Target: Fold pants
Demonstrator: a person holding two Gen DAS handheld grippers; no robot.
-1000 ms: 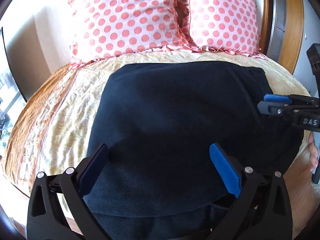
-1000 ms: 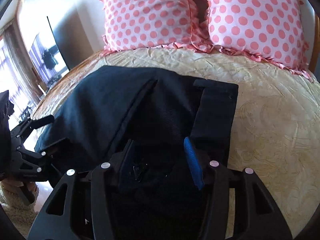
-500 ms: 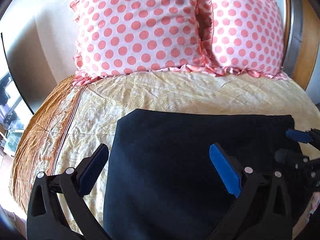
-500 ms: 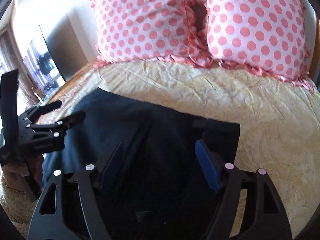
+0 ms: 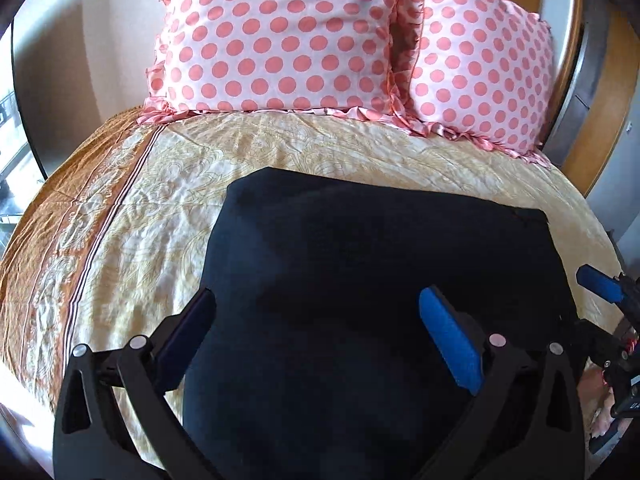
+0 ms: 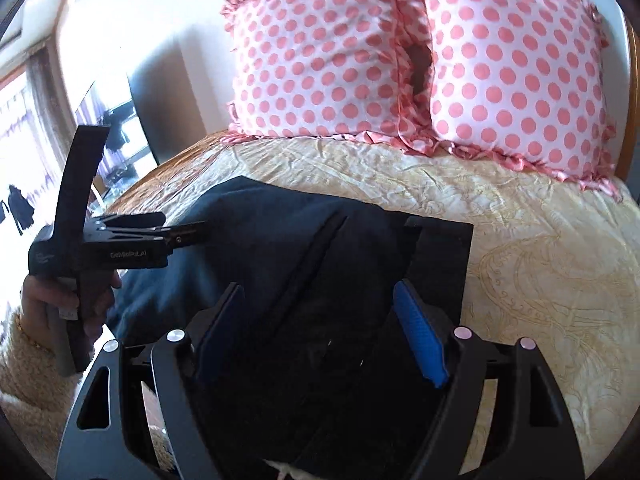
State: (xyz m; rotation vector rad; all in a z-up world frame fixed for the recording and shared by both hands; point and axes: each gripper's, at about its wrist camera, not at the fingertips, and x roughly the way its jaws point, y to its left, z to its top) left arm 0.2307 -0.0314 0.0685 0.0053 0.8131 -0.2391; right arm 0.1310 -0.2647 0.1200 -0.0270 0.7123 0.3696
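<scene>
the pants (image 5: 360, 280) are dark navy woven cloth, matt, with a fine twill grain. under them the bedspread (image 5: 160, 208) is thin cream cloth, crinkled, with a faint sheen and a printed tan scroll pattern. beyond the pants, the pillows (image 5: 280, 40) are smooth satiny pink-dotted cloth with ruffled glossy edges. the left gripper (image 5: 316, 344) and right gripper (image 6: 320, 340) are matt black plastic with small shiny metal pins; their fingers (image 5: 448, 344) carry blue ribbed rubbery pads. behind the pillows, the headboard (image 5: 592, 128) looks like varnished wood.
</scene>
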